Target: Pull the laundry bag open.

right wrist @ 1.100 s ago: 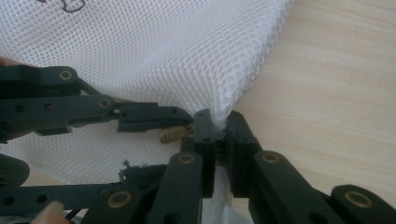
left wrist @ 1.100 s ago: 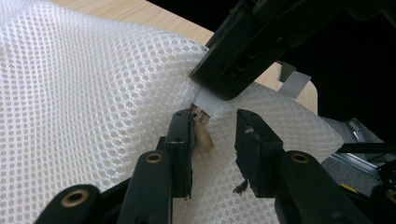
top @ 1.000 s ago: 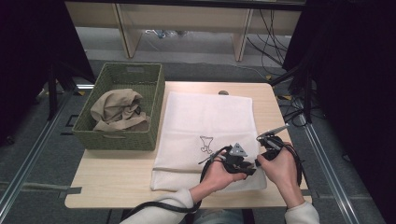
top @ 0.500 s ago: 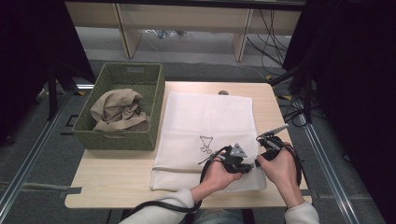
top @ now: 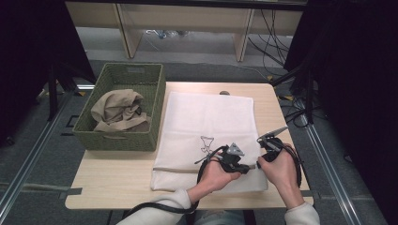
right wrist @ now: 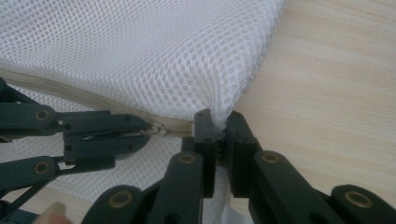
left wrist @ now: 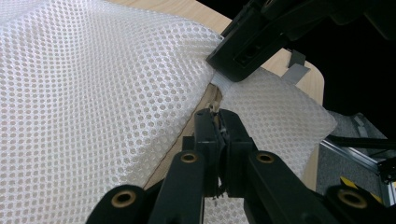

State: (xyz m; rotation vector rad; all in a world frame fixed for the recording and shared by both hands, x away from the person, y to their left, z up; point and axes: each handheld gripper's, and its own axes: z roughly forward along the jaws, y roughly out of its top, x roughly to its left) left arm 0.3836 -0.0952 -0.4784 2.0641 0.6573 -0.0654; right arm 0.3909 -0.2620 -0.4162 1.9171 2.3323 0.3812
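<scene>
Left gripper (left wrist: 217,122) just closed, pinching zipper pull (right wrist: 158,129) of white mesh laundry bag (top: 206,126); right gripper (right wrist: 218,123) pinching bag's mesh corner just beside, on table (top: 117,173).

Wooden table (top: 117,180) bearing white mesh bag (top: 211,117), green basket (top: 123,136).

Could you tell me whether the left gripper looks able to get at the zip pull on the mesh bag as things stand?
Probably yes: the left gripper is already shut on the zip pull, while the right gripper pinches the mesh bag beside it.
</scene>
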